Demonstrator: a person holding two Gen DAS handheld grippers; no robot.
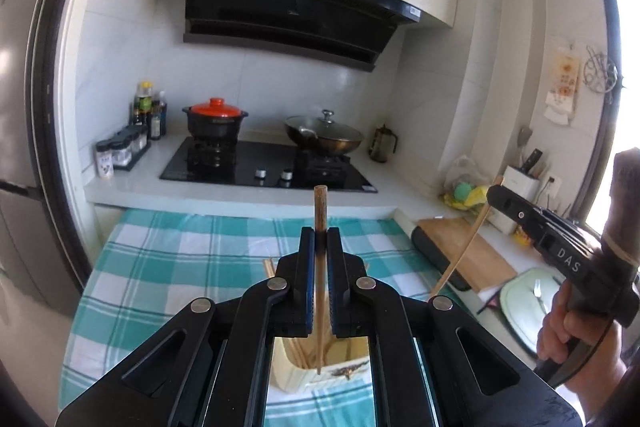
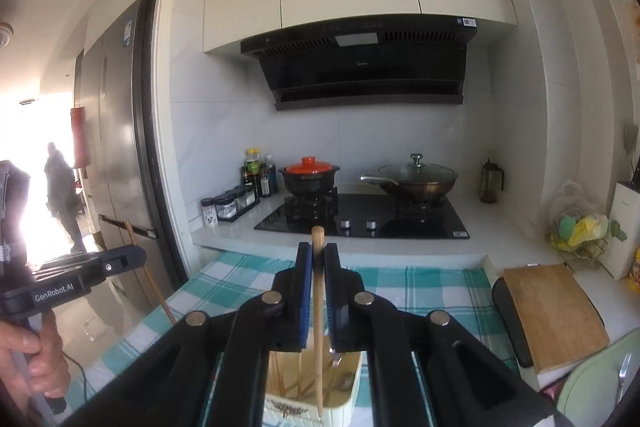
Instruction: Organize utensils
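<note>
The left tool (image 1: pixel 320 235) was clamped on a dark-tipped wooden chopstick (image 1: pixel 320 211), which stood nearly upright between the blue pads, its upper end rising above the fingertips and its lower end hanging over a cream utensil holder (image 1: pixel 320 375). The right tool (image 2: pixel 318 253) was likewise clamped on a paler wooden chopstick (image 2: pixel 318 307), held upright with its lower tip reaching down over the same cream holder (image 2: pixel 344 399). More chopsticks (image 2: pixel 288 383) leaned inside that holder, which stood on a worktop covered by a teal-and-white checked cloth (image 1: pixel 168 259).

In the left wrist view, the right tool appeared at the far right, gripped by a hand (image 1: pixel 568 331). In the right wrist view, a hand (image 2: pixel 28 351) held the left tool at the left edge.

Behind the cloth lay a black gas hob (image 1: pixel 256 167) carrying a black clay pot with an orange lid (image 1: pixel 216 115) and a wok under a glass lid (image 1: pixel 324 135). A wooden cutting board (image 2: pixel 556 311) lay to the right of the cloth.
</note>
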